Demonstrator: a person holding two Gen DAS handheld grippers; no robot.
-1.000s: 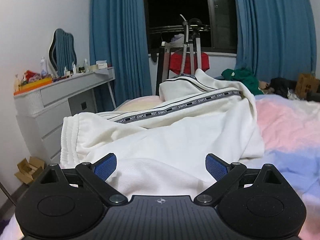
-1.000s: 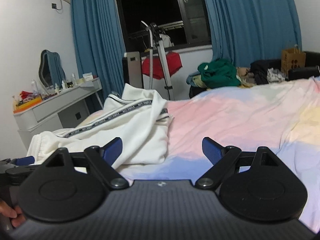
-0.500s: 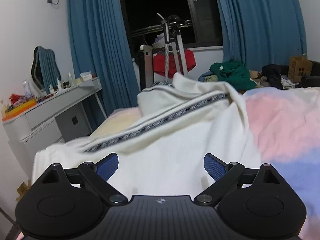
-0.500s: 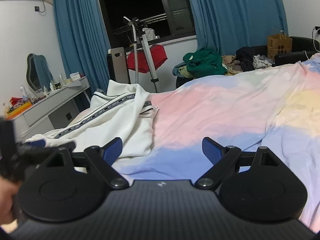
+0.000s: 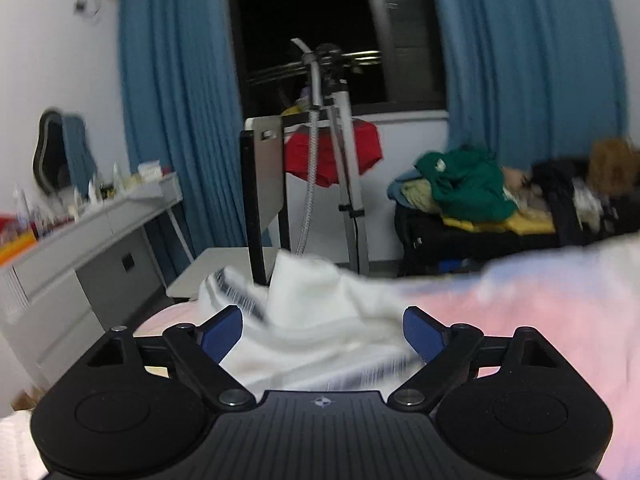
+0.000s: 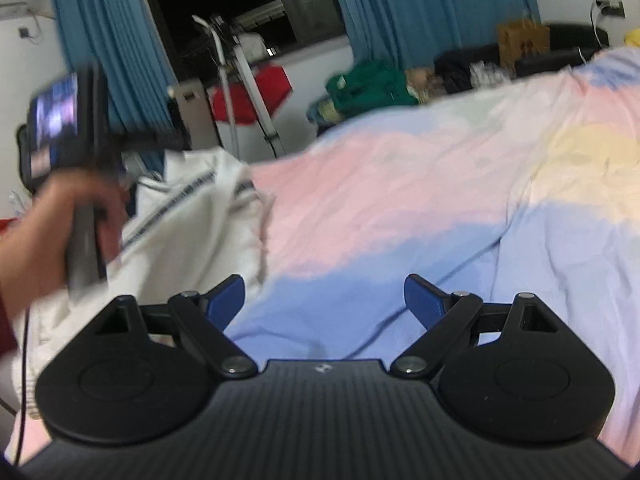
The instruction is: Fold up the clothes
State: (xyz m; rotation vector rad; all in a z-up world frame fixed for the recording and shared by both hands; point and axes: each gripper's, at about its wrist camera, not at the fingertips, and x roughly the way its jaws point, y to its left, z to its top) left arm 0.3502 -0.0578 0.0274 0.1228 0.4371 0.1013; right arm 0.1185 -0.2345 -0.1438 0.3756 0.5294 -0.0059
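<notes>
Blue curtains [image 5: 176, 128] frame a dark window at the back of the room, and in front of it stands a metal garment-steamer stand [image 5: 340, 168] with a red cloth [image 5: 332, 160] hung on it. A grey dresser [image 5: 80, 248] cluttered with small bottles runs along the left wall, and a pile of green and yellow clothes [image 5: 468, 192] sits on dark furniture to the right. Across the foreground spreads the pastel pink, blue and yellow bedsheet [image 6: 400, 208].

The crumpled white garment with a black lettered stripe [image 5: 312, 320] lies on the near left part of the bed, blurred in the left wrist view, bunched into a raised fold.

The left gripper [image 5: 322, 330] hangs above that garment, blue-padded fingers [image 5: 222, 332] spread wide apart, nothing between them. From the right wrist view the person's left hand [image 6: 60, 220] wraps the gripper's handle, held above the white garment [image 6: 188, 220]. The right gripper [image 6: 324, 300] sits over bare blue sheet just beside the garment's edge, its fingers equally wide and empty.
</notes>
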